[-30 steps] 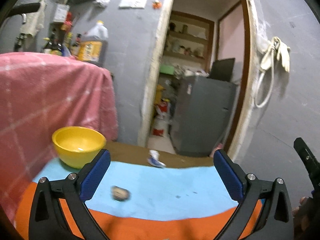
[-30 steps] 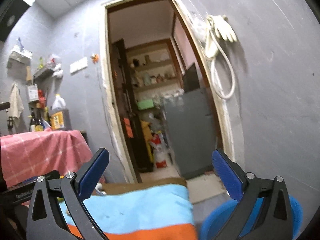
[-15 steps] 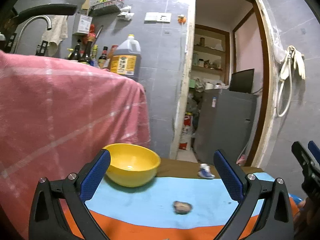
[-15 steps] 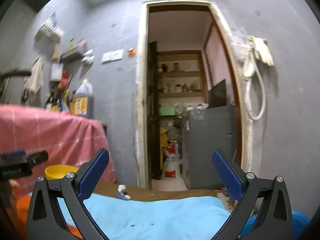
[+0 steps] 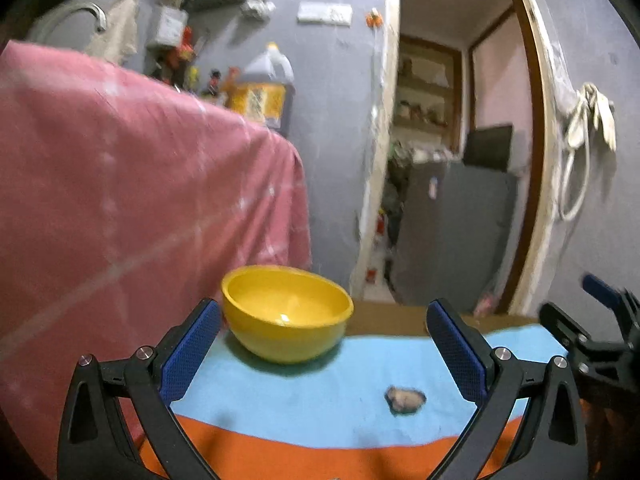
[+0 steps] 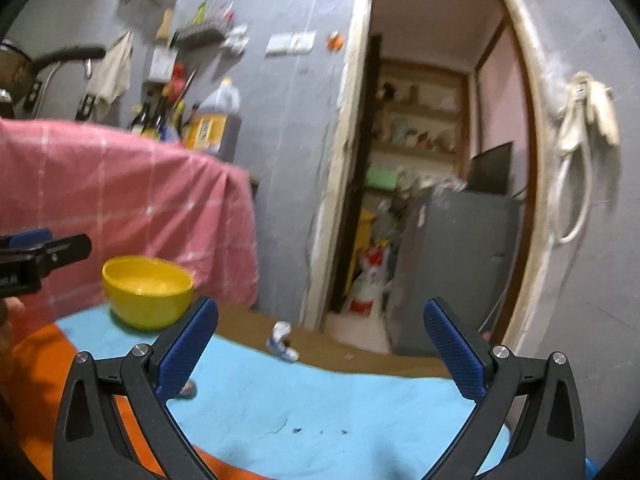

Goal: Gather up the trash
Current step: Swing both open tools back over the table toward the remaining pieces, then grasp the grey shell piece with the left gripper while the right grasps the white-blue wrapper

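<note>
While the left gripper [image 5: 322,338] hangs with jaws wide apart over the bench [image 5: 320,392], the yellow bowl [image 5: 286,312] sits at its left and a small brownish crumpled scrap [image 5: 405,399] lies on the blue cloth just inside its right jaw. It looks light and soft, best pinched across its middle. Further right, the right gripper [image 6: 320,340], jaws also apart, faces a white-and-blue crumpled wrapper [image 6: 282,342] near the bench's far edge, likely flimsy and slippery.
</note>
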The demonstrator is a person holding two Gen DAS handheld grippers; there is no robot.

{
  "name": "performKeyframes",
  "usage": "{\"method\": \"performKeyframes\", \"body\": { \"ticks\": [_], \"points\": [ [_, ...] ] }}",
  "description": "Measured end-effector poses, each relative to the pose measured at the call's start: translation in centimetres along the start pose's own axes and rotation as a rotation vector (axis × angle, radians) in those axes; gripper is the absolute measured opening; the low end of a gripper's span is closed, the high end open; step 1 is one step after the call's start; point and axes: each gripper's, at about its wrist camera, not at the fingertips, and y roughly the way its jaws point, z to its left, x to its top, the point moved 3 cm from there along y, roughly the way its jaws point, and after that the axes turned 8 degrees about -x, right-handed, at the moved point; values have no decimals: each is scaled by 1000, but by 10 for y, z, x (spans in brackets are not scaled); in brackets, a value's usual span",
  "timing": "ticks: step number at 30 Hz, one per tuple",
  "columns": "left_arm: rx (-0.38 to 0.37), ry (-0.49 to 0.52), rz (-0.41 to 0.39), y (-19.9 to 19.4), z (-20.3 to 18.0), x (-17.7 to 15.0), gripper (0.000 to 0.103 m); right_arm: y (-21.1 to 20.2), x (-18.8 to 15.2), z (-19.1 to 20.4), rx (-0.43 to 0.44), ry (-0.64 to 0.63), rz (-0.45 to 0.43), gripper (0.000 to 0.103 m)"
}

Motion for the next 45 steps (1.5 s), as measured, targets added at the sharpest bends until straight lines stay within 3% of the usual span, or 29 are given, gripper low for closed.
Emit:
{"method": "performKeyframes", "body": {
  "ticks": [3,8,12,16,20,28,34,42,44,45],
  "points": [
    [-40,-8,84,15,1,-9,101,20,-6,1,62,-25,107,103],
    [-81,-23,269,45,0,-23,100,50,-18,-10,129,36,269,102],
    [-114,-34,389,63,-4,-35,96,73,-30,-15,165,69,395,90],
    [-184,-8,499,77,-17,-47,70,94,-40,-14,191,75,500,81],
    [-260,32,583,90,-34,-57,53,110,-47,-8,211,59,577,75],
    [-290,42,637,109,-49,-61,32,137,-53,4,240,34,638,70],
    [-265,6,615,106,-41,-58,30,157,-54,13,258,25,656,63],
    [-195,-90,568,102,-18,-48,29,171,-51,32,286,-3,648,63],
    [-184,-104,562,102,-15,-47,29,174,-52,35,289,-7,654,57],
    [-180,-110,558,100,-15,-46,29,175,-53,36,289,-11,660,45]
  ]
}}
